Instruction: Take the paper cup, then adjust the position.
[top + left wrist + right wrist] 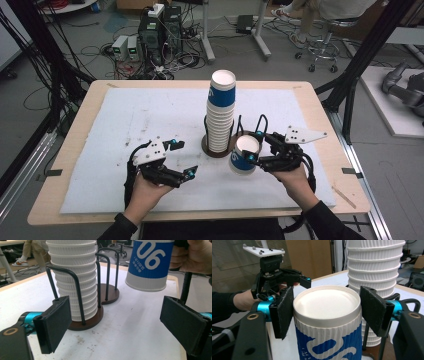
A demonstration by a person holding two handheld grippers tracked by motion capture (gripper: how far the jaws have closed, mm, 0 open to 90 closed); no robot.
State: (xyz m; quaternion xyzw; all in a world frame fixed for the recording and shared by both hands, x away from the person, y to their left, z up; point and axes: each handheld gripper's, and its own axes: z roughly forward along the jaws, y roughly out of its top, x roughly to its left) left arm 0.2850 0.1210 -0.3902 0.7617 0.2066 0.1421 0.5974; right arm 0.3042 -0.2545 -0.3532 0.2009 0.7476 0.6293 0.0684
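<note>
The right gripper (254, 152) clamps its padded black jaws on a blue-and-white ribbed paper cup (244, 155), lifted and tilted just right of the tall stack of ribbed white paper cups (220, 117) in a black wire holder on a round dark wooden base (86, 322), mid-tabletop. The left gripper (182, 159) hovers with jaws wide apart, empty, nearer the white mat's (150, 115) front edge.

Cup stack (221, 117): white ribbed paper, matt.
Held cup (244, 155): corrugated paper sleeve, blue print, smooth white rim.
Holder (83, 323): dark wooden base with a slight sheen, black metal wire hoops.
Desk (85, 117): pale wood edge, white matt scuffed mat.
Jaws: black, rough foam-like pads, cyan glossy metal fittings.
</note>
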